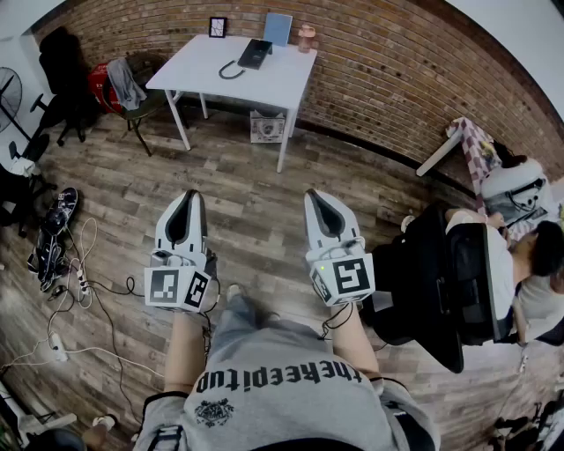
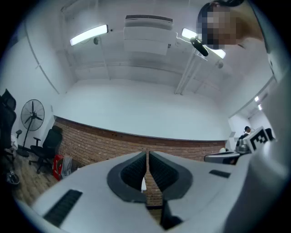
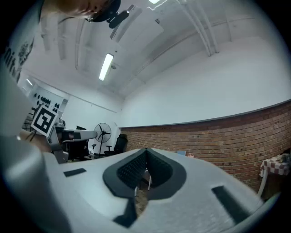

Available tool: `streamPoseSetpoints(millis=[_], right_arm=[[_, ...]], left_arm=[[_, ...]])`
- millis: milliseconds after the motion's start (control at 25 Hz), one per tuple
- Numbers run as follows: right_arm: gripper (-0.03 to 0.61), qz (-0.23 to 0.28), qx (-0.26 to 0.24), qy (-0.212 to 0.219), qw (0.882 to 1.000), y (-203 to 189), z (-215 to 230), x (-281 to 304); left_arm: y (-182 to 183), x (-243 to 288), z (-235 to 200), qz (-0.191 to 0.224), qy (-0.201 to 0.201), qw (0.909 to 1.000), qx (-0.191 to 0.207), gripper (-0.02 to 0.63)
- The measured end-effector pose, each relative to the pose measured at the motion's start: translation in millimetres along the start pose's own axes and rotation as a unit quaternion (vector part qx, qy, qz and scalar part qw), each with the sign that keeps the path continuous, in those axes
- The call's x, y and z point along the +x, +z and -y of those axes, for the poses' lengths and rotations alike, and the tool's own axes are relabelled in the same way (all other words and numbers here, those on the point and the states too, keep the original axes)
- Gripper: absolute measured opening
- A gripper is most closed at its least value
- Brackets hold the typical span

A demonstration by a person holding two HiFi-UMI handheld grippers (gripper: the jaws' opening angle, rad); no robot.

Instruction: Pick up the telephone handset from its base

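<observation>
The black telephone [image 1: 255,53] lies on a white table [image 1: 282,77] by the brick wall, far ahead of me across the wooden floor. Its handset rests on the base and a dark cord [image 1: 231,70] curls off to its left. My left gripper [image 1: 189,195] [image 2: 148,153] and my right gripper [image 1: 315,195] [image 3: 145,150] are held side by side in front of my body, well short of the table. Both point towards the wall, roughly level. The jaws of each are together with nothing between them.
On the table also stand a blue panel [image 1: 278,28], a pink cup [image 1: 306,37] and a small black frame [image 1: 217,26]. A box [image 1: 267,128] sits under it. A chair with clothes [image 1: 126,88] is at its left. Cables [image 1: 79,282] trail at left. A seated person [image 1: 493,264] is close at right.
</observation>
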State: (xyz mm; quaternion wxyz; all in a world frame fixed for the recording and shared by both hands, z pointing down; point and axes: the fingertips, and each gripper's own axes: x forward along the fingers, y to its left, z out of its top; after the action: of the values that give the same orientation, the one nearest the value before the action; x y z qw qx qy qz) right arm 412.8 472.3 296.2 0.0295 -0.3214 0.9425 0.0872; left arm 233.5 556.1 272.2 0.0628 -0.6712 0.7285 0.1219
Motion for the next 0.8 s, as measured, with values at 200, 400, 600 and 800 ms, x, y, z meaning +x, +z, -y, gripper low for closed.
streamPoseSetpoints(millis=[200, 400, 600, 800], right_arm=[[0.003, 0.002, -0.003, 0.002, 1.000, 4, -1, 9], [0.003, 0.003, -0.004, 0.004, 1.000, 4, -5, 19], [0.003, 0.010, -0.004, 0.004, 1.000, 4, -6, 35], [0.003, 0.019, 0.001, 0.000, 1.000, 4, -6, 54]], left_arm=[[4, 6, -5, 0.002, -0.001, 1.0000, 0.002, 0.020], [5, 10, -16, 0.005, 0.001, 1.0000, -0.001, 0.020], [3, 21, -26, 0.008, -0.007, 0.9999, 0.003, 0.020], [4, 37, -37, 0.012, -0.018, 0.9996, 0.019, 0.020]])
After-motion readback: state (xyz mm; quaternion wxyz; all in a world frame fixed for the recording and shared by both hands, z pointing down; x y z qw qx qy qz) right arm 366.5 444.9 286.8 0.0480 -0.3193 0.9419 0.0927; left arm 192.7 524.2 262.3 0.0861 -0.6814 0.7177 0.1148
